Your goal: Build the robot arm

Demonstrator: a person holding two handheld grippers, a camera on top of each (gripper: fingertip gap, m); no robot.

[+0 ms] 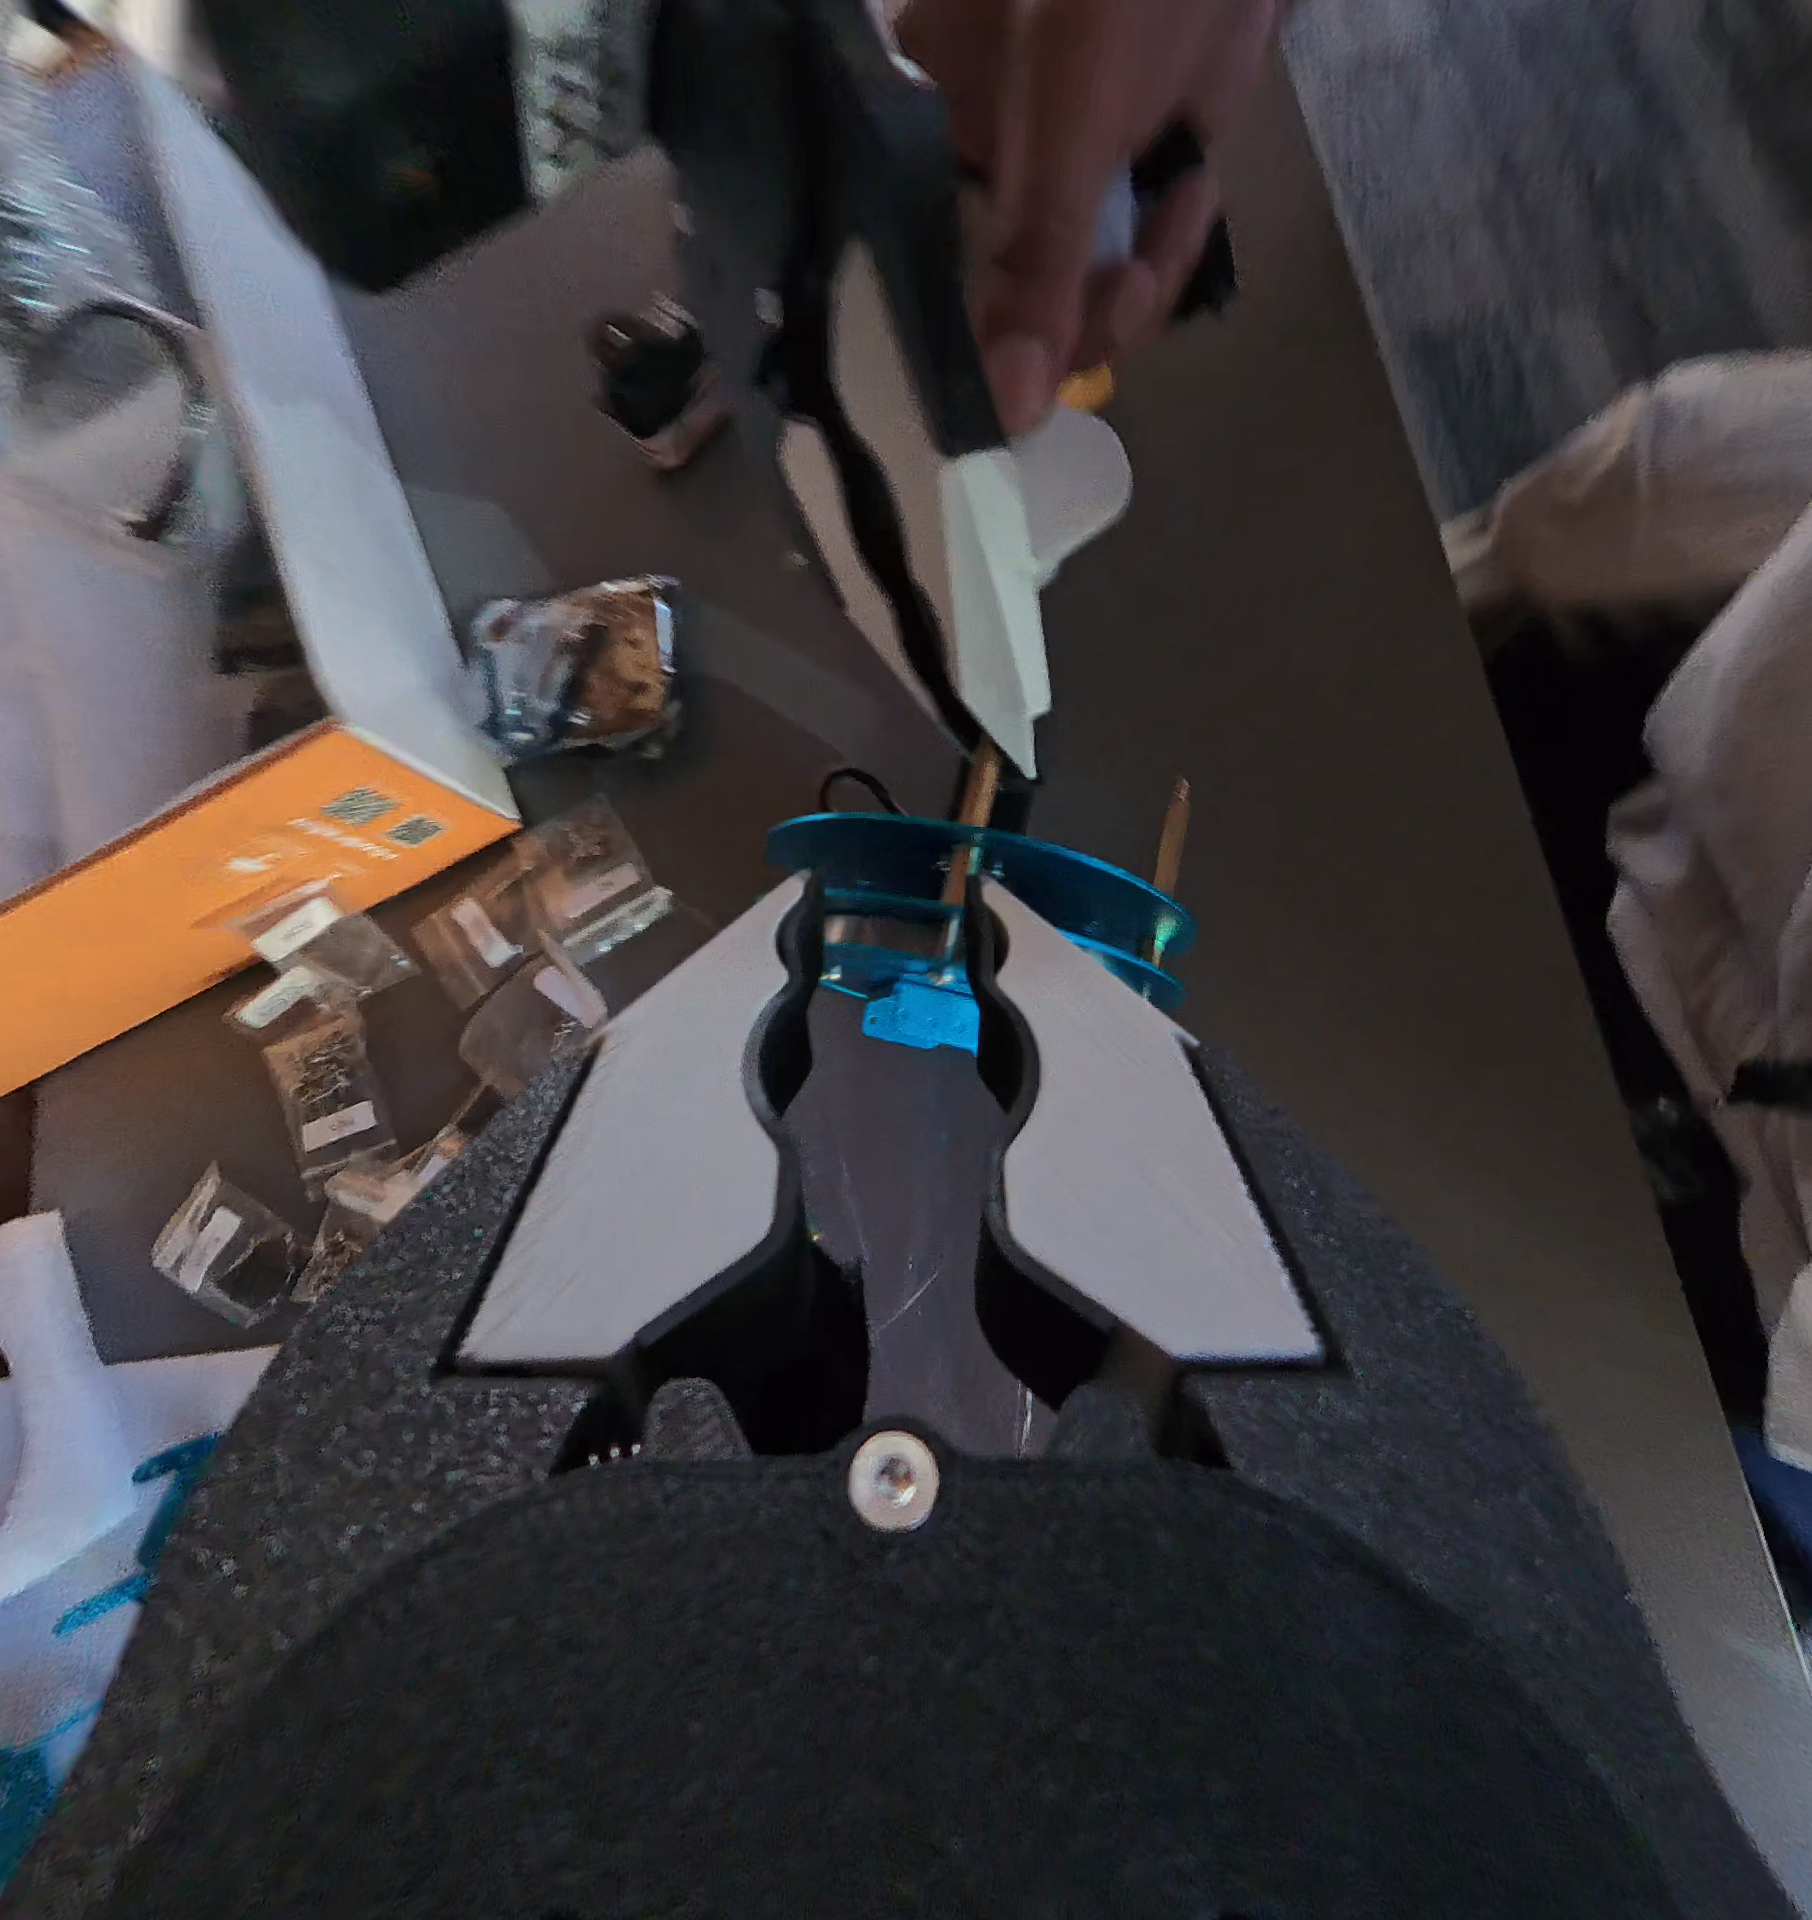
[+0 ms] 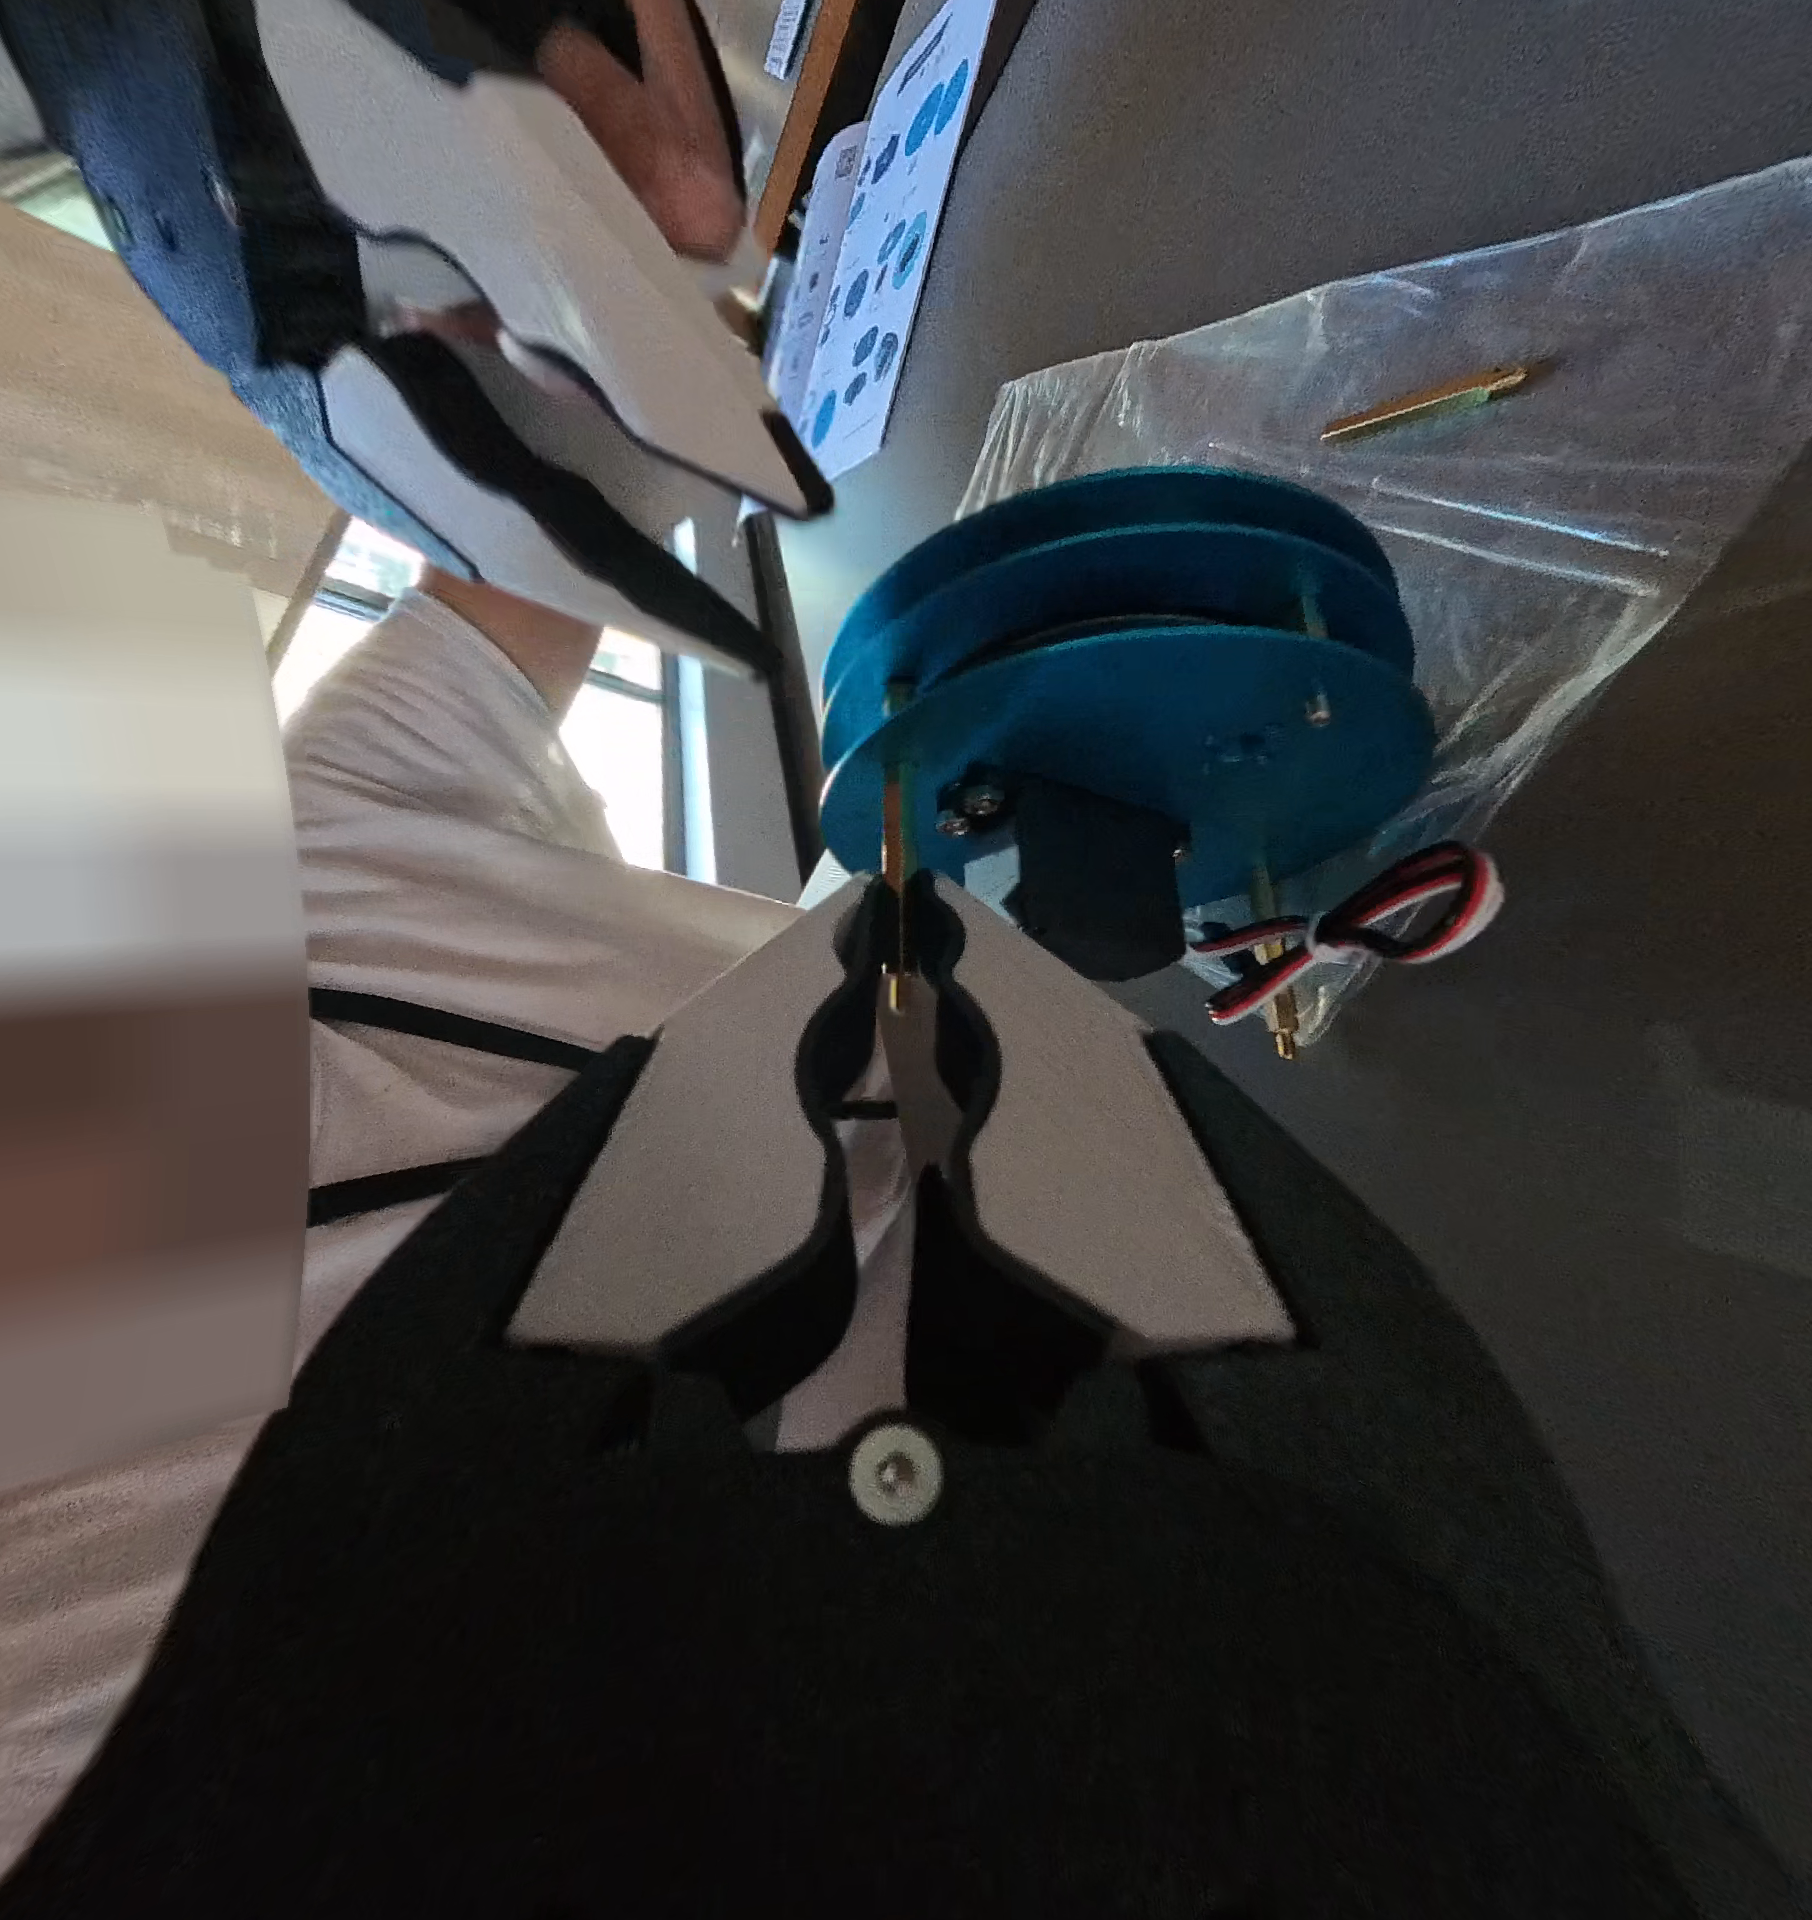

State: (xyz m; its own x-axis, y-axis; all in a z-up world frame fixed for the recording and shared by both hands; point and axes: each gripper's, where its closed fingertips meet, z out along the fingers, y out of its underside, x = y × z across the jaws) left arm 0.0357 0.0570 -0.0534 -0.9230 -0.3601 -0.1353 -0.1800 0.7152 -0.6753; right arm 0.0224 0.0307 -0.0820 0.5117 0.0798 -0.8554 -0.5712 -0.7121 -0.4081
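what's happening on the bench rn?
A person works two handheld grippers on a blue stacked-disc assembly. The right gripper is shut on one of its brass standoffs. The left gripper clamps the assembly's edge. A loose standoff lies on a clear plastic bag; small parts bags sit nearby.

grey table (image 1: 1297,727) in daylight, bright windows (image 2: 621,727) beyond
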